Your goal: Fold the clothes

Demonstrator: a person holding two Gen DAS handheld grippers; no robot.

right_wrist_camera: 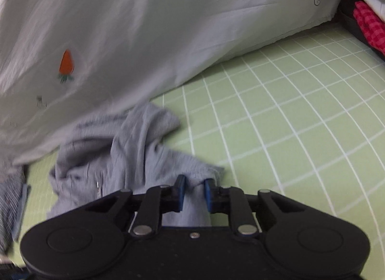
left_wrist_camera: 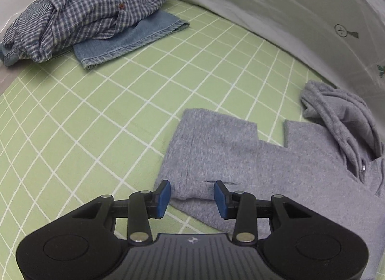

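A grey hoodie [left_wrist_camera: 240, 159] lies flat on the green grid mat [left_wrist_camera: 96, 111], its hood [left_wrist_camera: 344, 116] bunched up at the right. My left gripper [left_wrist_camera: 192, 198] is open and hovers over the hoodie's near left edge, one blue pad on each side of a fold. In the right wrist view the same grey hoodie [right_wrist_camera: 134, 150] is crumpled and blurred. A strip of it runs between the pads of my right gripper [right_wrist_camera: 194, 192], which is shut on it.
A blue checked shirt [left_wrist_camera: 84, 15] sits on folded denim [left_wrist_camera: 127, 39] at the mat's far left. A white sheet [left_wrist_camera: 276, 10] with small prints borders the back of the mat [right_wrist_camera: 144, 27]. A red checked cloth [right_wrist_camera: 370, 27] lies at the far right.
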